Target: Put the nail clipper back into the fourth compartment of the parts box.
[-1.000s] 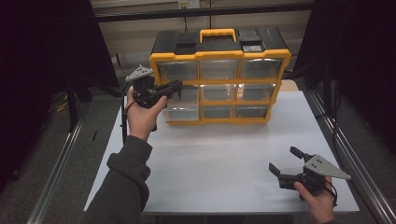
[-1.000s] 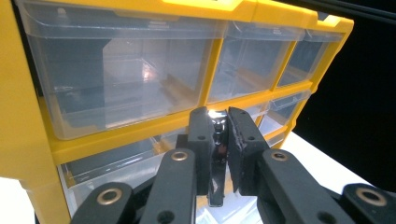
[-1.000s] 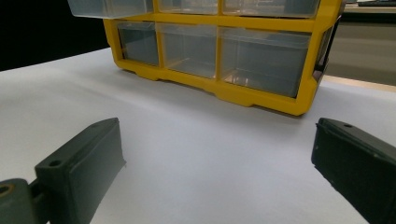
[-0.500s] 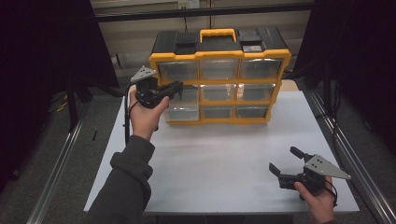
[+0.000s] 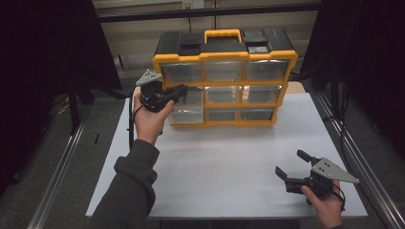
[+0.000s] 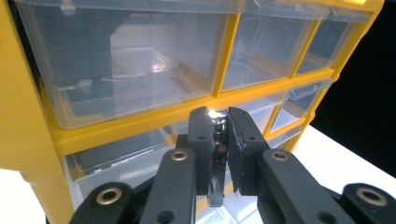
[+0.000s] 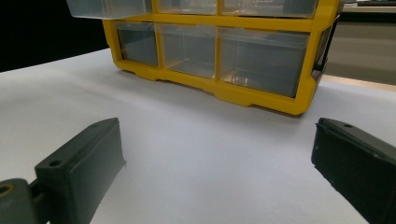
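Standing at upper centre of the high view, the yellow drawer cabinet (image 5: 224, 78) occupies the far edge of the white bench (image 5: 224, 167). The left gripper (image 5: 177, 91), jaws nearly closed, appears pinched on the lip of the middle-row left drawer (image 6: 135, 149). The right gripper (image 5: 292, 164) rests wide open at lower right. The clear plastic drawers look light, stiff and slippery; the front lip is probably the best hold.

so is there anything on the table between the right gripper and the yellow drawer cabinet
Nothing: only bare white tabletop lies between the open right gripper and the yellow plastic drawer cabinet with clear drawers, as the right gripper view and high view both show.
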Action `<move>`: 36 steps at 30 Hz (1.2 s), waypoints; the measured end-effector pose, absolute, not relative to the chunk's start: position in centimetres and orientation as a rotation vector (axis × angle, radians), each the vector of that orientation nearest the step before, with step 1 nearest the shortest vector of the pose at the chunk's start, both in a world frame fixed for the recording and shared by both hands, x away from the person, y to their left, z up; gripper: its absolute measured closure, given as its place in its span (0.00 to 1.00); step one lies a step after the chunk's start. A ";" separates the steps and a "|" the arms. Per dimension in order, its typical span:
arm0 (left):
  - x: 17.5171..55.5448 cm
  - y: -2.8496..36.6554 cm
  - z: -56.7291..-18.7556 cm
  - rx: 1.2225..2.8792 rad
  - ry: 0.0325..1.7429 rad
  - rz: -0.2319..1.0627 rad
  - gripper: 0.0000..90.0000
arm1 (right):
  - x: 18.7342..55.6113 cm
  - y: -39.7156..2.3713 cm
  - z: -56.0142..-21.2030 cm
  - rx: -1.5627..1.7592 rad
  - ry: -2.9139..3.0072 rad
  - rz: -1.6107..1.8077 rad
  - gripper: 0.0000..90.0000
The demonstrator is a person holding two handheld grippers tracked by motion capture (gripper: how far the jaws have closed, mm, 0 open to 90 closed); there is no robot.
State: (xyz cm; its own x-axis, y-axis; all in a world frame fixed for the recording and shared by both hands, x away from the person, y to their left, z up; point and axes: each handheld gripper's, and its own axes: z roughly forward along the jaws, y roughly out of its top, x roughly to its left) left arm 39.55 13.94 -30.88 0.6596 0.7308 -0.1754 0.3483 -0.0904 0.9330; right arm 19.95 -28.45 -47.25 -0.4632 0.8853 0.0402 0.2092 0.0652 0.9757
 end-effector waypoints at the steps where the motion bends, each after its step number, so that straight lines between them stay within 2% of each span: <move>1: 39.6 14.0 -30.9 1.697 0.881 0.402 0.90 | 20.0 -28.4 -47.3 1.090 1.741 1.434 0.02; 36: 39.4 14.1 -32.1 1.715 0.885 0.402 0.89 | 20.0 -28.5 -47.2 1.093 1.741 1.436 0.02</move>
